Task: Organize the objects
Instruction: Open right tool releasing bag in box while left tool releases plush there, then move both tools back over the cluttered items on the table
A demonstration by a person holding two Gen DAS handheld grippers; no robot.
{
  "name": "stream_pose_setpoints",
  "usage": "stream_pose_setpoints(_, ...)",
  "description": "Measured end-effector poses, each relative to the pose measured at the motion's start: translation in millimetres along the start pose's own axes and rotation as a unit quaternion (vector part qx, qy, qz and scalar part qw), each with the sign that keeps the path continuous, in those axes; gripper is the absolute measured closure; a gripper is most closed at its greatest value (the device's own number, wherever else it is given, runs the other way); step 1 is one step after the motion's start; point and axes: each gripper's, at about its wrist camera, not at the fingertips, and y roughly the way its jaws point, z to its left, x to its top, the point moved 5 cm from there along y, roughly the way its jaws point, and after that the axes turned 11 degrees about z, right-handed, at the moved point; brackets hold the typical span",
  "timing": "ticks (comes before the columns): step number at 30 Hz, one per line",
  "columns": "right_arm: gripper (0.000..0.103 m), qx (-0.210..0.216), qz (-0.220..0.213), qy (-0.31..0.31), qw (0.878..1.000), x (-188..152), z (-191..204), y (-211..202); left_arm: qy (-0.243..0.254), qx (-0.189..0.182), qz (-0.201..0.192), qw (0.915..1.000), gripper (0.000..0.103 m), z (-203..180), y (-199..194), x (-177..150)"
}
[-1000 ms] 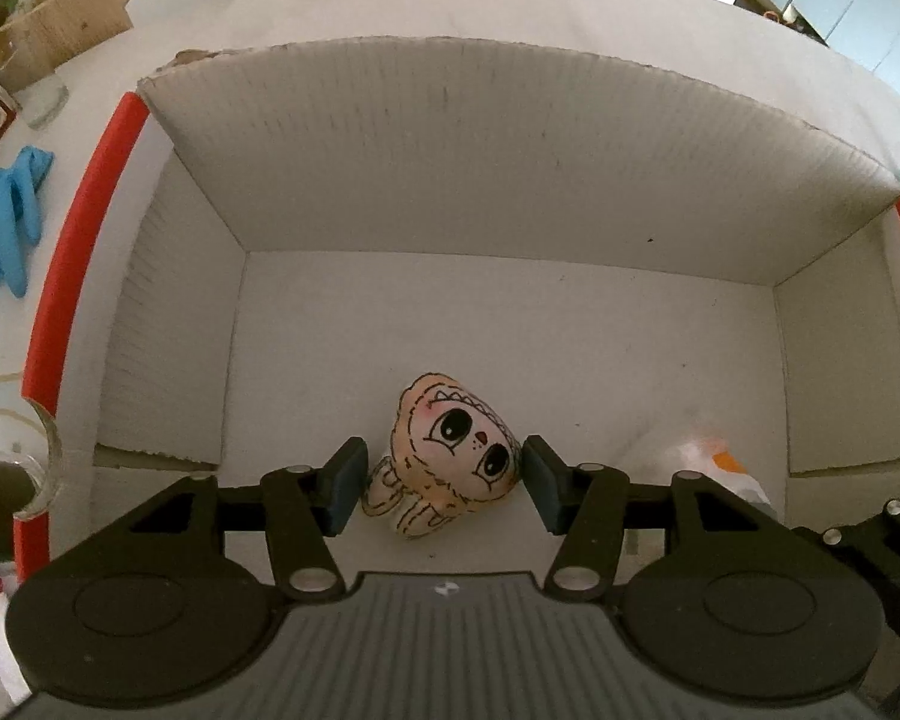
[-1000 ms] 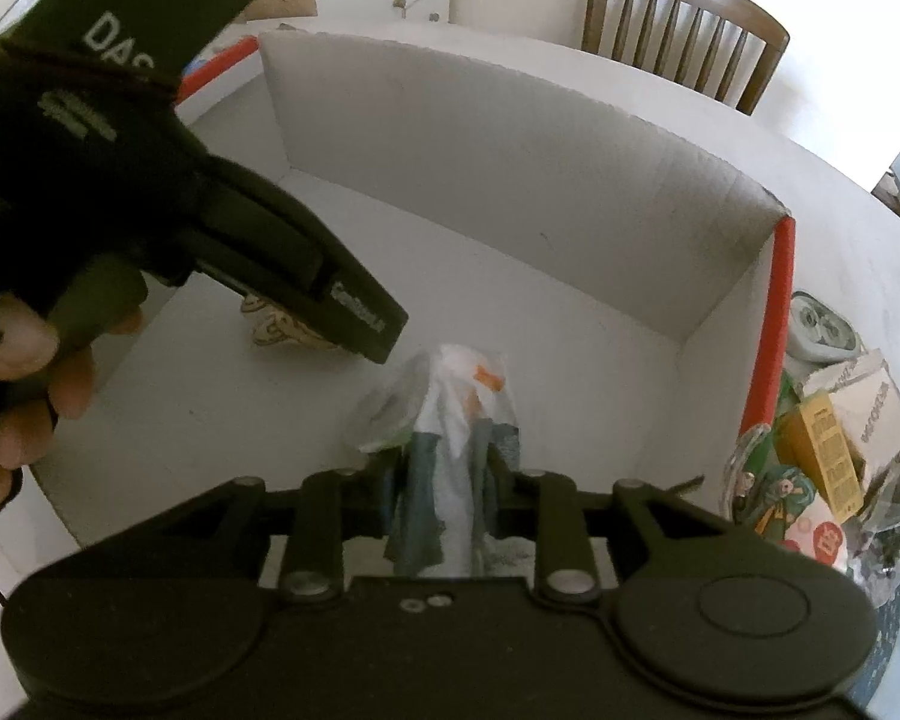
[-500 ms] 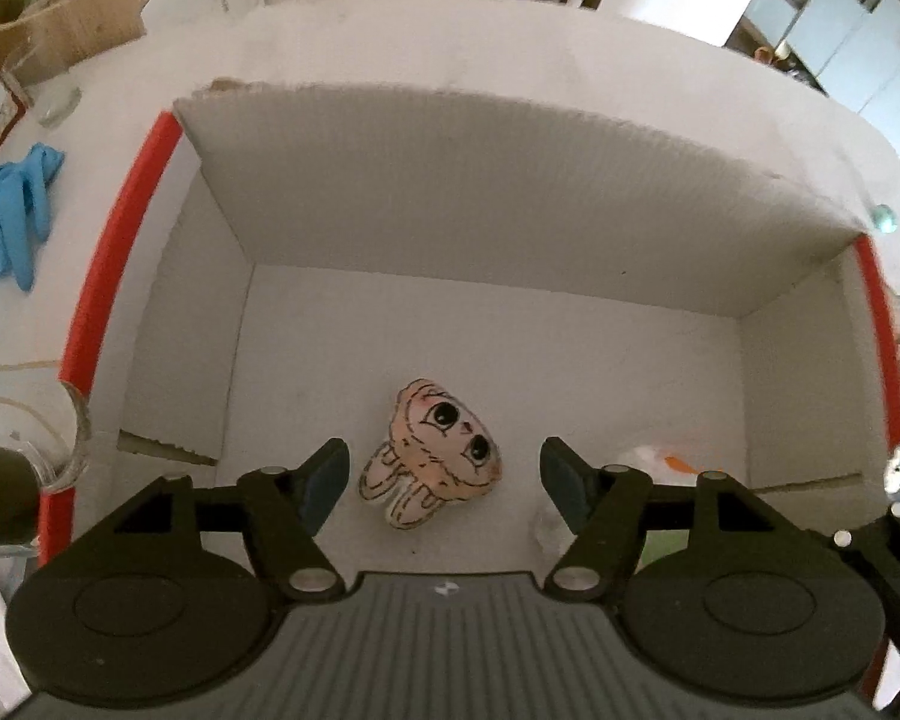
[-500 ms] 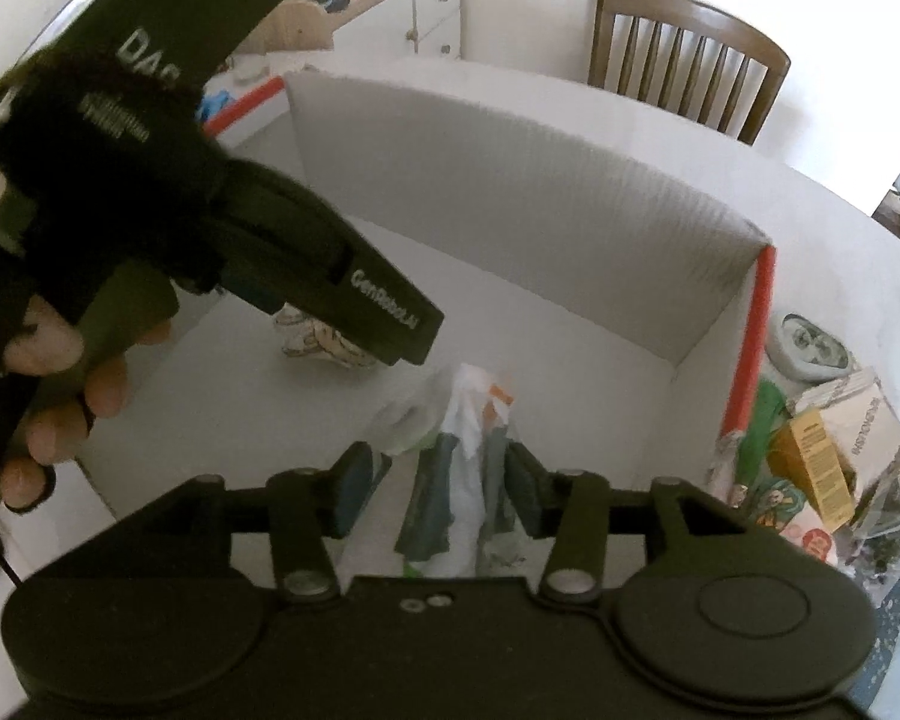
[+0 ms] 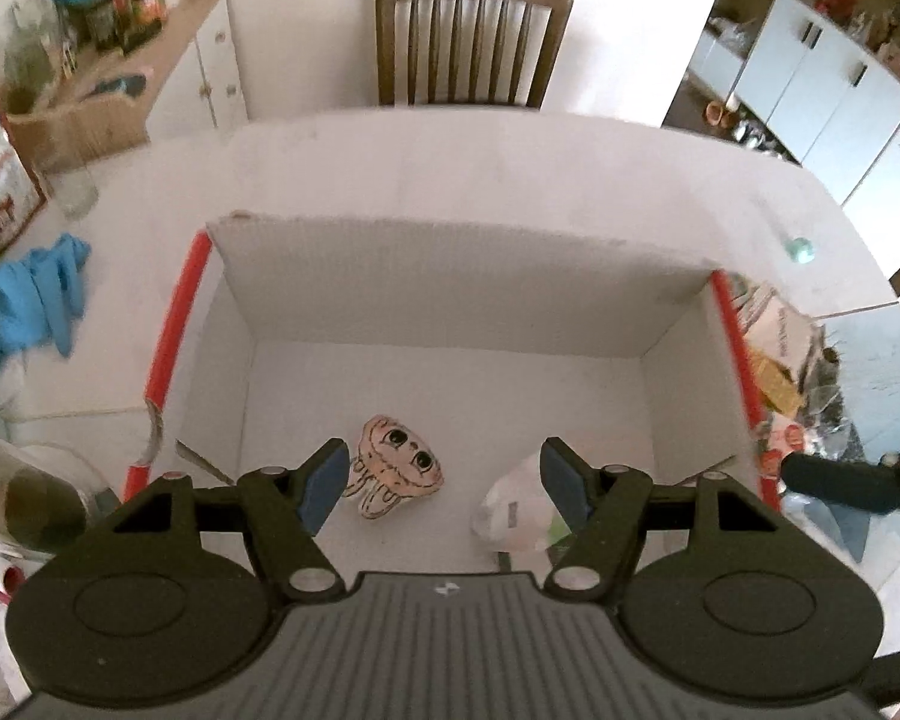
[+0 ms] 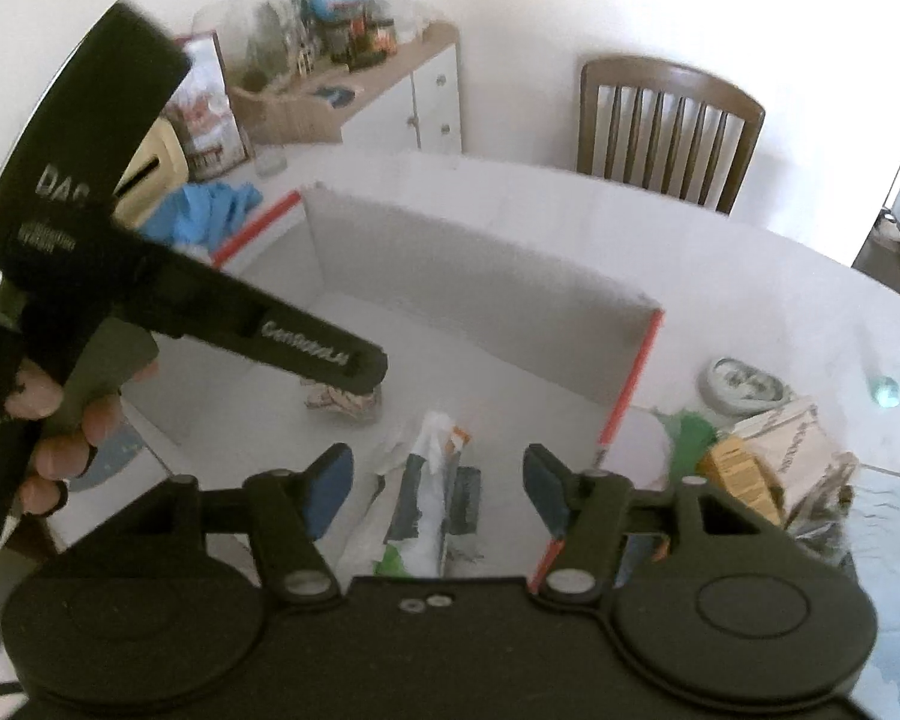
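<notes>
Through the left wrist camera we look down into the white cardboard box with red-taped edges. Our left gripper hangs above the box floor with its jaws spread wide and nothing between them. On that floor lies the doll-face toy, toward the box's left side, just beside our left blue fingertip in the view. The crumpled plastic packet lies on the floor toward the box's right side, apart from the toy. Outside the box to its left we see a blue cloth; beyond its far wall stands a wooden chair. To the box's right a heap of packages sits on the table.

Through the right wrist camera our right gripper is likewise released, jaws wide apart, above the box. The plastic packet lies on the box floor below the gap, touched by neither fingertip. The left gripper's black body crosses above the box's left side, held by our hand, and hides most of the doll-face toy. The packages lie outside the box's right wall.
</notes>
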Motion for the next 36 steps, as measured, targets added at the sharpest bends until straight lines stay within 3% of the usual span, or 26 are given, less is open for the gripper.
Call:
stream_pose_setpoints(7, 0.032, 0.017, -0.035, 0.007, 0.999, -8, -25, -39, 0.011, -0.006, -0.04, 0.9991, 0.033, -10, -29, 5)
stream_pose_setpoints(16, 0.023, 0.02, -0.076, 0.017, 0.997, -22, -58, -74, 0.024, -0.002, -0.081, 0.9964, 0.033, -47, -60, -17)
stream_pose_setpoints(19, 0.019, 0.021, -0.087, 0.022, 0.996, -29, -70, -84, 0.027, 0.002, -0.092, 0.9954, 0.027, -60, -67, -24)
stream_pose_setpoints(29, 0.007, 0.03, -0.12, 0.063, 0.99, -59, -122, -107, 0.039, 0.023, -0.127, 0.9909, 0.019, -100, -78, -42)
stream_pose_setpoints(36, 0.002, 0.011, -0.14, 0.099, 0.985, -83, -161, -119, 0.055, 0.028, -0.14, 0.9882, 0.017, -129, -74, -49)
